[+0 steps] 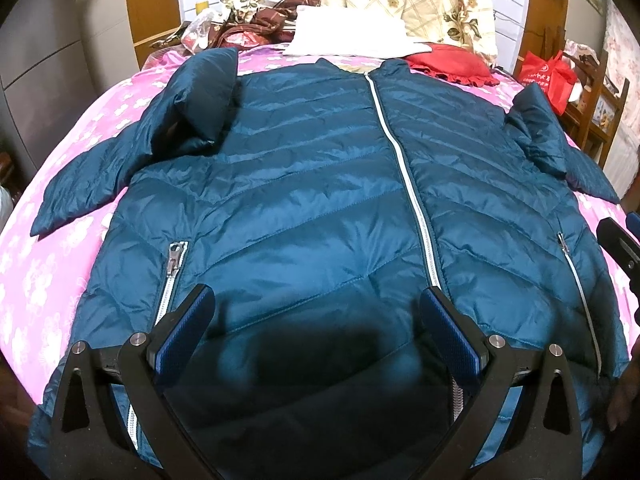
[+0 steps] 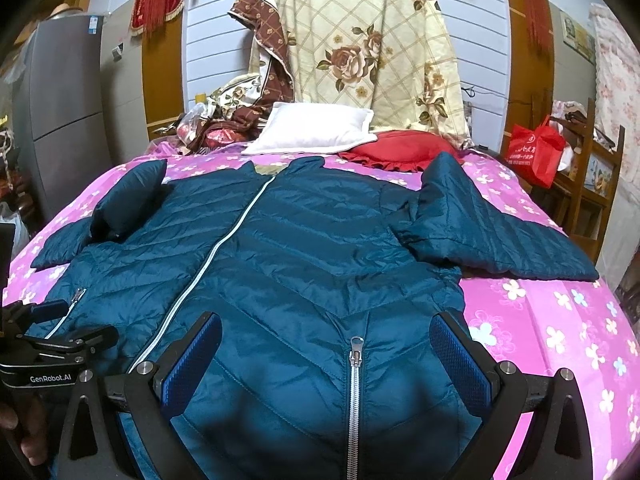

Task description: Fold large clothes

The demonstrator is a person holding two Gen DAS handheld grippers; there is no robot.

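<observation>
A teal quilted down jacket (image 1: 304, 184) is lying front-up across the pink flowered bedspread (image 1: 60, 280), zipped shut, hem at the near edge and collar toward the head of the bed. The left gripper (image 1: 316, 320) is hovering over the hem near the left pocket zipper (image 1: 176, 260), fingers spread wide. The right gripper (image 2: 326, 344) is hanging over the other pocket zipper (image 2: 354, 356), also spread, gripping nothing. A white pillow (image 2: 312, 128) and red cushion (image 2: 400, 148) are sitting beyond the collar.

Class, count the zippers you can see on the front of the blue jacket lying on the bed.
3. The main zipper runs down the jacket's centre; one pocket zipper sits near the left tool, another pocket zipper near the right tool. Others may be hidden.
</observation>
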